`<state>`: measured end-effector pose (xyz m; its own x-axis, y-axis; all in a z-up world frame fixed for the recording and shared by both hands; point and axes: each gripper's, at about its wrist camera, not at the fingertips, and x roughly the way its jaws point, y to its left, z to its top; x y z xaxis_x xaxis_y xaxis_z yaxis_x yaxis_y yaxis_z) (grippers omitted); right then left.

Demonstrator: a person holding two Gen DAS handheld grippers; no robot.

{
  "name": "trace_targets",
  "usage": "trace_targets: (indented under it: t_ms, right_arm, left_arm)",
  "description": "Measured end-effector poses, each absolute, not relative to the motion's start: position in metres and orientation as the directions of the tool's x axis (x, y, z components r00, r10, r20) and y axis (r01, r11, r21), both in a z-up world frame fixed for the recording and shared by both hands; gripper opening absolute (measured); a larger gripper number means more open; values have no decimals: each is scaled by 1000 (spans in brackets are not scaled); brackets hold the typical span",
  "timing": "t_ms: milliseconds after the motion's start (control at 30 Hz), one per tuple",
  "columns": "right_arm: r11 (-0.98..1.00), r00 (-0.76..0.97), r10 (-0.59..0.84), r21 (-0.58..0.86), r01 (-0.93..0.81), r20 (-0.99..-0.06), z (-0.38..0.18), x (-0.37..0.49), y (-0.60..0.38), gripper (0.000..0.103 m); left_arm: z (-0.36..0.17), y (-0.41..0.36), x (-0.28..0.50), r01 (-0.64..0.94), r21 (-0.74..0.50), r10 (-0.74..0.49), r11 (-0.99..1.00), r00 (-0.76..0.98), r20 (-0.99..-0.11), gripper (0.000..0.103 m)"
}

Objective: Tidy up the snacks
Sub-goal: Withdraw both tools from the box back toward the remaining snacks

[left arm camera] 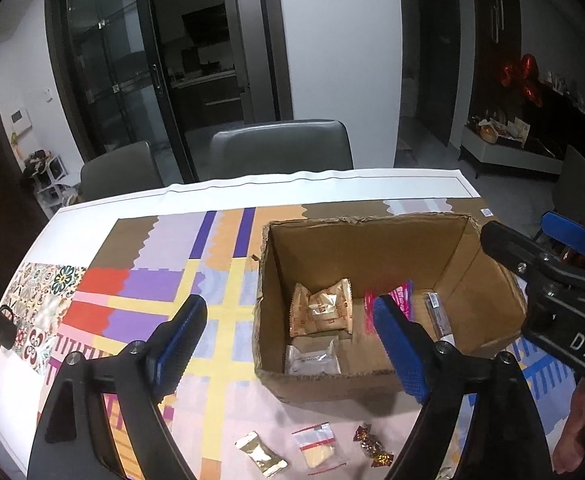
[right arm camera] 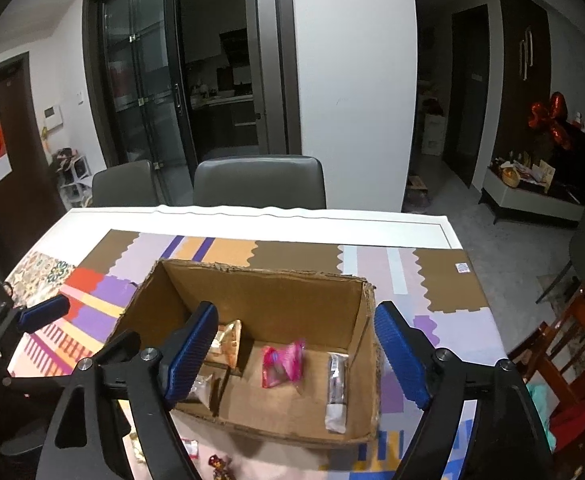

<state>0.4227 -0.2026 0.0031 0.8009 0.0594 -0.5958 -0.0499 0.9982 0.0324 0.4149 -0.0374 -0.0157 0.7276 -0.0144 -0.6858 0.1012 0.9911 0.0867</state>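
Snacks awaiting sorting lie nearest the camera on the patterned tablecloth [left arm camera: 220, 320]: a gold foil packet [left arm camera: 261, 453], a clear red-striped zip bag [left arm camera: 317, 442] and a red-and-gold wrapped candy [left arm camera: 372, 445] sit in a loose row just in front of the cardboard box [left arm camera: 332, 380], apparently still waiting their turn. Above them the left gripper [left arm camera: 290, 344] hangs with its blue pads spread wide and nothing between them, one finger over the cloth and the other over the box's near wall, seemingly placed to drop onto one of the three loose items. The right gripper [right arm camera: 296, 356], likewise parted and empty, hovers over the box's open top.

Inside the box, a cardboard divider [right arm camera: 222, 390] splits the floor into two compartments, which looks like the basis of the sorting. The left compartment holds tan biscuit wrappers [left arm camera: 322, 309] and a silver-white packet [left arm camera: 312, 358]; the right one holds a pink packet [right arm camera: 282, 362], blurred in the right wrist view, and a long clear-wrapped stick [right arm camera: 336, 390] lying along the right wall.

Beyond the box, the cloth runs to the white table edge [right arm camera: 252, 222], where two grey chairs [right arm camera: 258, 182] stand pushed in before dark glass doors [right arm camera: 144, 80].
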Motion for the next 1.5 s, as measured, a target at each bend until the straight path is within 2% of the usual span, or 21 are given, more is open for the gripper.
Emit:
trace_targets:
  t_ms: [733,1500]
  right_arm:
    - [1000,834,29,5,-31,-550,22,360,-207,81]
    - [999,835,20,-18,-36,-550,0,296,-207,81]
  left_arm:
    - [6,-28,354,61,74,1,995,759,-651,85]
    - [-2,-25,286,28,98,39,995,781,-623,85]
